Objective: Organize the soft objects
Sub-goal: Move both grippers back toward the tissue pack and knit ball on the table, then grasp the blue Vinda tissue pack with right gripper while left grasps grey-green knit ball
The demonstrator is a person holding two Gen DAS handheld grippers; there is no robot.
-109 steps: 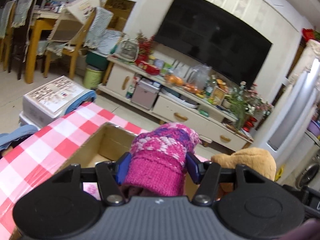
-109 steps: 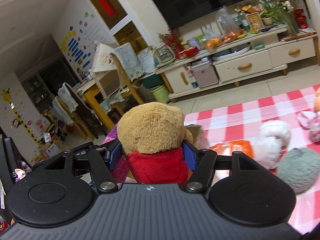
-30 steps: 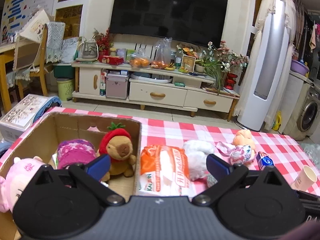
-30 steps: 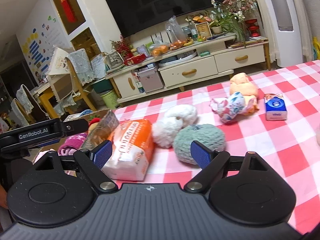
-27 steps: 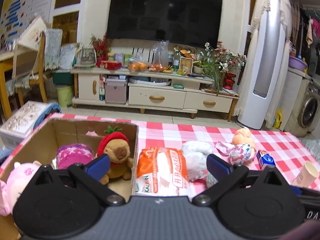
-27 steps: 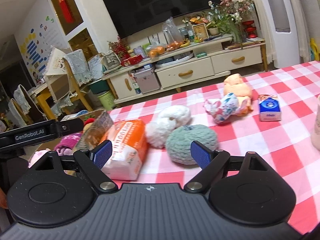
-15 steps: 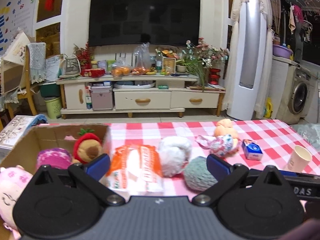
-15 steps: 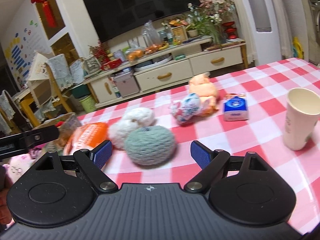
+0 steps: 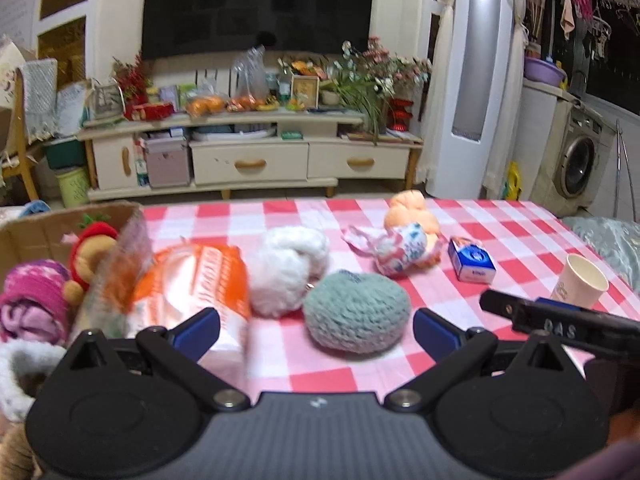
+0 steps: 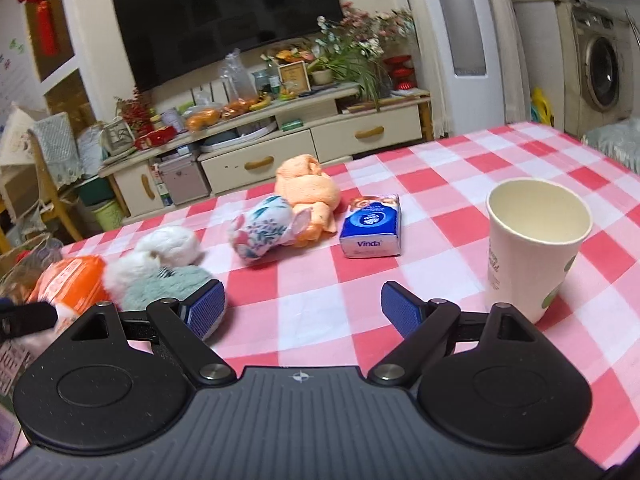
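left gripper (image 9: 316,330) wide open, empty, right at the grey-green yarn ball (image 9: 356,311) | right gripper (image 10: 302,306) released too | white fluffy ball (image 9: 290,270) touching its far-left side

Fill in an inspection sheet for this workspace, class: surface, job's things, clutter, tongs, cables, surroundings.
Surface: red-and-white checked tablecloth.
Job's things: grey-green knitted ball, white fluffy ball, floral fabric bundle touching orange cloth bundle; brown cardboard box holding soft toys.
Clutter: orange plastic packet, blue tissue pack, cream paper cup.
Tongs: left tongs open, empty; right tongs open, empty.
Cables: nothing seen.
Surroundings: black television, cream cabinet.
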